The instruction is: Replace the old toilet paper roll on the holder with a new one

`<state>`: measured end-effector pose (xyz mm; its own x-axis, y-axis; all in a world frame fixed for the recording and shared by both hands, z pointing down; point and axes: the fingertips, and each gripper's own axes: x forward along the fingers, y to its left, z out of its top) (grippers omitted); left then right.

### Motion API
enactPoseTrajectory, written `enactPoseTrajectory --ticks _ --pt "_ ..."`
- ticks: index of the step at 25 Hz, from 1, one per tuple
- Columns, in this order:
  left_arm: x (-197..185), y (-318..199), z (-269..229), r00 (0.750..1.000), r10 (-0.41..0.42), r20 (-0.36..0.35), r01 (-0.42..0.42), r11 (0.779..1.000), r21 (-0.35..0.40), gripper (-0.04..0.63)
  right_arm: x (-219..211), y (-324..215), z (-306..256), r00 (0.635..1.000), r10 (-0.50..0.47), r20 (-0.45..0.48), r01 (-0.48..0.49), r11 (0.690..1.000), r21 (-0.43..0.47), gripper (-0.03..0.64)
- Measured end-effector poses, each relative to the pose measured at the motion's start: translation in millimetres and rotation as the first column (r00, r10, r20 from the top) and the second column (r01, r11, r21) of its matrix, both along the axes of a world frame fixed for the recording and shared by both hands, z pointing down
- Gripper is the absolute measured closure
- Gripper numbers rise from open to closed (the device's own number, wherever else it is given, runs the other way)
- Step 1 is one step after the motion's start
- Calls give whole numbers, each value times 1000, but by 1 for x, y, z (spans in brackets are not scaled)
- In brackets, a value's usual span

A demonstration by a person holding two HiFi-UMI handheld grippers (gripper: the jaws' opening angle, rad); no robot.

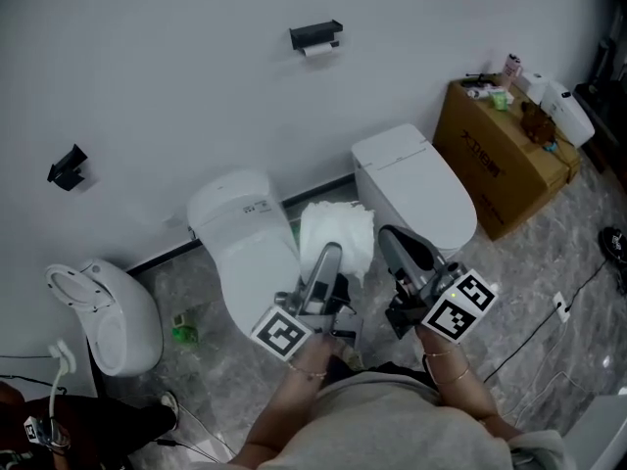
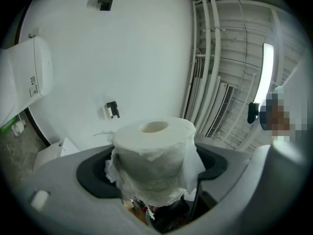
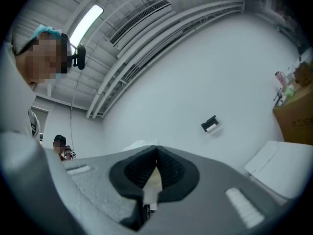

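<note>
My left gripper [image 1: 331, 258] is shut on a new white toilet paper roll [image 1: 337, 231] with loose torn paper round it. In the left gripper view the roll [image 2: 154, 155] stands upright between the jaws of the left gripper [image 2: 154, 173], its core hole facing up. My right gripper [image 1: 389, 235], just right of the roll, is shut; the right gripper view shows its pads [image 3: 168, 168] meeting at the tips of the right gripper [image 3: 155, 155]. High on the white wall hangs the black holder [image 1: 315, 36] with a small white roll under it, also the holder [image 3: 209, 124] and the holder [image 2: 112, 109].
Two white toilets [image 1: 247, 243] [image 1: 416, 179] stand against the wall below the grippers, a third white fixture [image 1: 108, 311] at far left. A second black bracket [image 1: 67, 167] is on the wall at left. A cardboard box [image 1: 505, 160] with small items stands at right. Cables cross the floor.
</note>
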<state>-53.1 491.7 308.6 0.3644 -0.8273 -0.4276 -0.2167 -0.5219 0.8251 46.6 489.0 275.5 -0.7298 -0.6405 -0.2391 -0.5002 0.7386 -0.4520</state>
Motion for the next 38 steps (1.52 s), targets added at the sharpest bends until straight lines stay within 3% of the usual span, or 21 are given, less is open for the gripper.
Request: enactPoseTrajectory --ticks 9,18,34,38 --pt "-14 -40 12 999 41 -20 -42 999 -34 155 -18 -41 10 999 30 -15 -31 999 -36 614" --pt "-24 -86 18 1000 14 -12 -15 999 -48 155 -25 -90 24 1000 -1 -28 -1 999 -54 614" --pt "0 -296 0 998 -59 14 59 998 -14 155 -9 -310 0 995 -94 -13 94 996 -10 614" --pt "3 -319 2 997 -77 17 77 997 7 155 -3 -332 0 994 -105 -13 105 994 9 614"
